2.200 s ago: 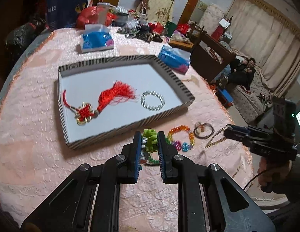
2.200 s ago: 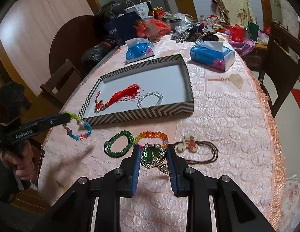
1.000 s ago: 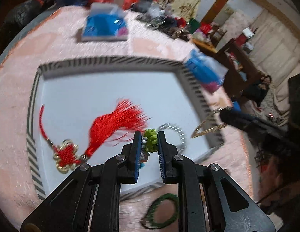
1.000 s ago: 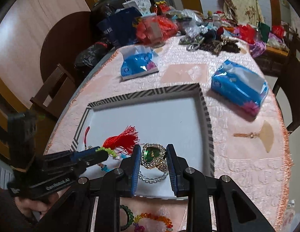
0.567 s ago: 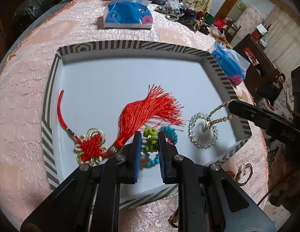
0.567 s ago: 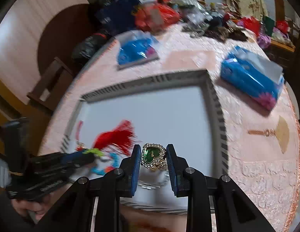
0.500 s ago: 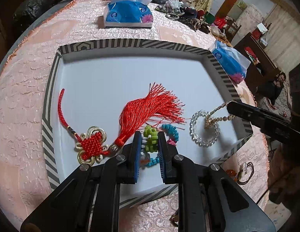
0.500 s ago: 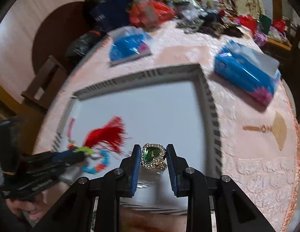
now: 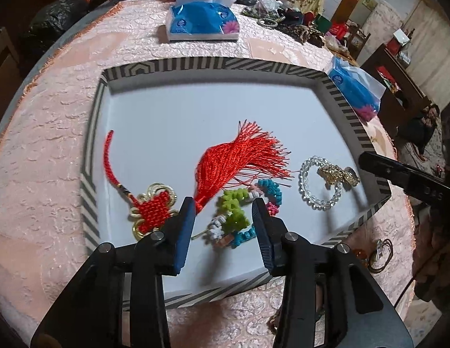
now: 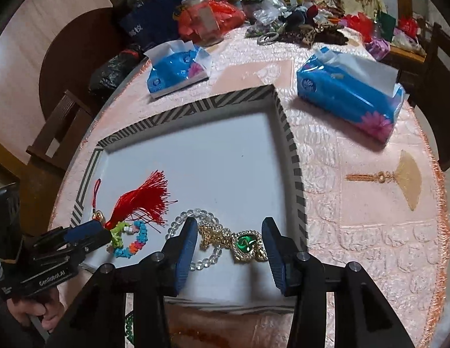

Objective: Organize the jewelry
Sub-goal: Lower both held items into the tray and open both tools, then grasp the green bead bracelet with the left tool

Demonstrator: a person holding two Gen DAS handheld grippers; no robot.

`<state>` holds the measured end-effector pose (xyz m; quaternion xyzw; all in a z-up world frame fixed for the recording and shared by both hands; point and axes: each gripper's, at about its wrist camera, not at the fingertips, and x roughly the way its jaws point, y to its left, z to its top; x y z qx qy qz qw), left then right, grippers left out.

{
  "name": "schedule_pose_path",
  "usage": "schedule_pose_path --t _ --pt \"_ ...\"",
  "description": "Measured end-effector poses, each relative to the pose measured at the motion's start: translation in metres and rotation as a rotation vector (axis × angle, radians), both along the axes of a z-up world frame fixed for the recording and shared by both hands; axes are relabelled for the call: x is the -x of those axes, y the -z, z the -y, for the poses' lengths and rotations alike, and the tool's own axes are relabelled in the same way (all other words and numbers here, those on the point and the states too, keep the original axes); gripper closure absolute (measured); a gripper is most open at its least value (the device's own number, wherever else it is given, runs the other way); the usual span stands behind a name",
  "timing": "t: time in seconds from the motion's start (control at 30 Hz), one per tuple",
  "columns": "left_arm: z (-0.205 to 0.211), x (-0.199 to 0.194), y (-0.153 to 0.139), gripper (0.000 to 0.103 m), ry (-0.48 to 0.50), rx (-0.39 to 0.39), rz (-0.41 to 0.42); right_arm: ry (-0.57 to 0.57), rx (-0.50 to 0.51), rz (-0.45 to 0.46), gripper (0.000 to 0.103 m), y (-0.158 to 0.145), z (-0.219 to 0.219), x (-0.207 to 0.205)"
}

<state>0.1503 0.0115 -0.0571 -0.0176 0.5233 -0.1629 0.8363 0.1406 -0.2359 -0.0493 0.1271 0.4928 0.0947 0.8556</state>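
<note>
On the pink tablecloth [image 9: 45, 150], the striped tray's [image 9: 196, 65] near rim hides behind both wide-open, empty grippers, left gripper [image 9: 223, 213] over the multicoloured knotted bracelet [image 9: 242, 214], right gripper [image 10: 228, 233] over the gold green-stone watch [image 10: 242, 245].

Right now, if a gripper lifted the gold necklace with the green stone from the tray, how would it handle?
Probably floppy: the gold necklace lies in loose bends. It overlaps the clear bead bracelet, so it may drag that along. The pendant end would likely hang lowest.

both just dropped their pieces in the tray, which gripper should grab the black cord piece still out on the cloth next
Right, probably. The black cord piece lies on the cloth beyond the striped tray on the right gripper side. The left gripper is open over the multicolour bracelet, farther away.
</note>
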Motion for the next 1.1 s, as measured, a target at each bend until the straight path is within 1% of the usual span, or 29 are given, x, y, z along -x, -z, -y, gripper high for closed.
schedule_pose_path --t 0.17,0.3,0.37,0.47,0.5,0.57,0.7,0.73,0.8,0.83,0.87,0.9,0.93,1.03,1.1 --pt "-0.005 0.010 -0.011 0.063 0.000 -0.019 0.036 0.023 -0.001 0.028 0.059 -0.011 0.007 0.017" --pt "-0.008 0.029 -0.024 0.063 0.011 -0.006 0.079 0.030 0.018 0.063 0.059 -0.018 0.013 0.048" --pt "-0.006 0.049 -0.033 0.063 0.059 0.019 0.108 0.028 0.036 0.073 0.059 -0.018 0.014 0.067" --pt "0.000 0.080 -0.035 0.063 0.139 0.028 0.125 0.019 0.050 0.093 0.059 -0.013 0.015 0.102" --pt "0.003 0.089 -0.033 0.063 0.165 0.023 0.119 0.018 0.055 0.098 0.059 -0.010 0.014 0.114" --pt "0.011 0.108 -0.019 0.063 0.220 0.016 0.083 0.004 0.056 0.096 0.059 -0.003 0.012 0.136" --pt "0.024 0.121 0.004 0.063 0.248 0.015 0.018 -0.029 0.063 0.063 0.059 0.018 0.002 0.172" --pt "0.027 0.122 0.006 0.064 0.255 0.008 0.016 -0.040 0.063 0.048 0.059 0.025 -0.002 0.179" --pt "0.031 0.120 0.008 0.071 0.262 0.018 0.002 -0.058 0.077 0.023 0.059 0.038 -0.008 0.191" --pt "0.034 0.120 0.008 0.074 0.262 0.021 -0.002 -0.057 0.082 0.026 0.059 0.042 -0.009 0.196" --pt "0.036 0.119 0.008 0.075 0.263 0.024 -0.001 -0.055 0.088 0.051 0.059 0.042 -0.009 0.201" --pt "0.039 0.118 0.008 0.076 0.266 0.025 -0.004 -0.059 0.092 0.056 0.059 0.043 -0.009 0.204" --pt "0.041 0.121 0.008 0.078 0.269 0.026 -0.002 -0.060 0.093 0.060 0.059 0.044 -0.008 0.206" --pt "0.053 0.124 0.006 0.079 0.309 0.036 -0.002 -0.071 0.097 0.086 0.059 0.045 -0.007 0.211" --pt "0.064 0.125 0.007 0.079 0.334 0.027 0.002 -0.072 0.111 0.111 0.058 0.047 -0.008 0.215"
